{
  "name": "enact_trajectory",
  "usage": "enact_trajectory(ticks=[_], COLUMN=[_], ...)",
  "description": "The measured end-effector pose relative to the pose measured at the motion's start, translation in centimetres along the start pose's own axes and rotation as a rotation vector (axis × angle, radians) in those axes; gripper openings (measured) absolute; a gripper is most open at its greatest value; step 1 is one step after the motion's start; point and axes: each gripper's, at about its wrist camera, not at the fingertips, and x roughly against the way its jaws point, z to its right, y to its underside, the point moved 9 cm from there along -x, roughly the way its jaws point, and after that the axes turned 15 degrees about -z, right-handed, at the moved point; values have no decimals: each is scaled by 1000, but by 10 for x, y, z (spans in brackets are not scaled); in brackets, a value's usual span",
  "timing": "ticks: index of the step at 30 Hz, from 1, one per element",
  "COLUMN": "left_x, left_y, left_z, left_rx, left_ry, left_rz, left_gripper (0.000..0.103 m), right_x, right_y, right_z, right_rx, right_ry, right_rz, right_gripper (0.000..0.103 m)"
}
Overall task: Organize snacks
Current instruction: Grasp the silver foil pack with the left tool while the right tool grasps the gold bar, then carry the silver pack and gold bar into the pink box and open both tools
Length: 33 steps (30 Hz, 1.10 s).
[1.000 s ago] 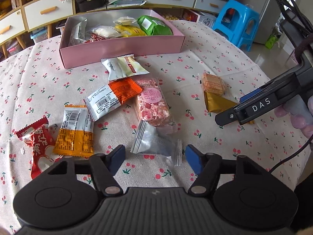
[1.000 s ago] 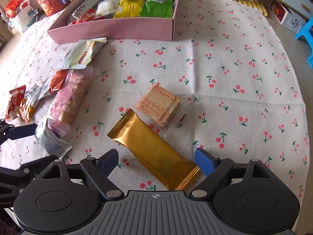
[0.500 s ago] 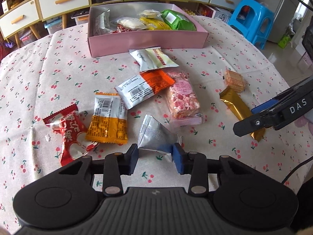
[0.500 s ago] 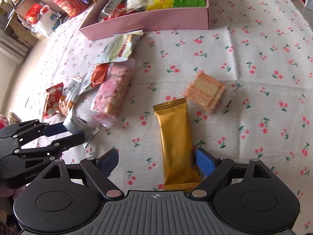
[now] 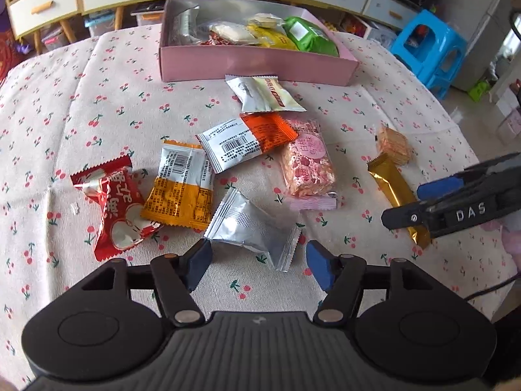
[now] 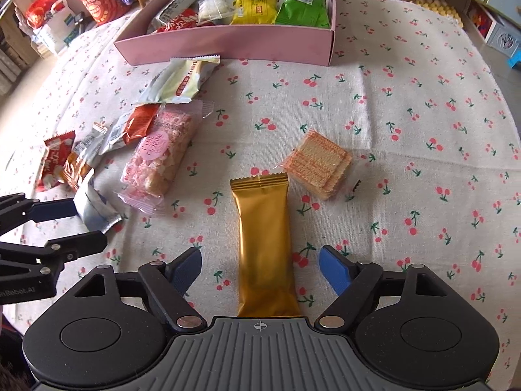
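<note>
A silver packet [image 5: 250, 224] lies on the cherry-print cloth just ahead of my left gripper [image 5: 259, 265], its near edge between the blue pads. The jaws are opening and the pads do not press on it. A gold bar [image 6: 263, 234] lies lengthwise between the fingers of my right gripper [image 6: 260, 270]. Those jaws are closing, with clear gaps on both sides of the bar. A pink box [image 5: 254, 65] holding several snacks stands at the far side. The left gripper [image 6: 70, 224] shows at the left edge of the right wrist view.
Loose snacks lie between me and the pink box [image 6: 228, 44]: a red packet [image 5: 114, 208], an orange packet [image 5: 179, 189], a white-and-orange packet [image 5: 247, 143], a pink rice bar [image 5: 307, 166], a wafer [image 6: 317, 164]. A blue stool [image 5: 429, 49] stands beyond the table.
The left jaws pinched the silver packet half a second ago and have spread apart again; the packet now lies turned. The gold bar went from slanted to straight between the right fingers.
</note>
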Motion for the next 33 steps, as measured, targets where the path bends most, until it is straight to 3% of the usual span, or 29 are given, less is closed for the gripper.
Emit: enact_trajectory(ticks=[4,12,18,26,33], left_x=[1,2,1,4,8], left_y=[-1,-7,-8,-6,-7], left_z=[-6,-14,-14,-21,-20], left_rx=[140,329,308,301,312], left_ry=[11,-16,-112,-88,-8], left_rz=[23,39,45,31,17], left_gripper=[68,63,47,39,36], right_x=[0,2,6,7,8], right_y=[-1,-4,-4,-3,0], right_z=[-2,-6,-8,-5,-3], right_rx=[14,40,32,2,-72], right_ry=[32,96,99,60,-73], right_rz=[6,45,76,68,43], right_gripper=[79,62,32,28,28])
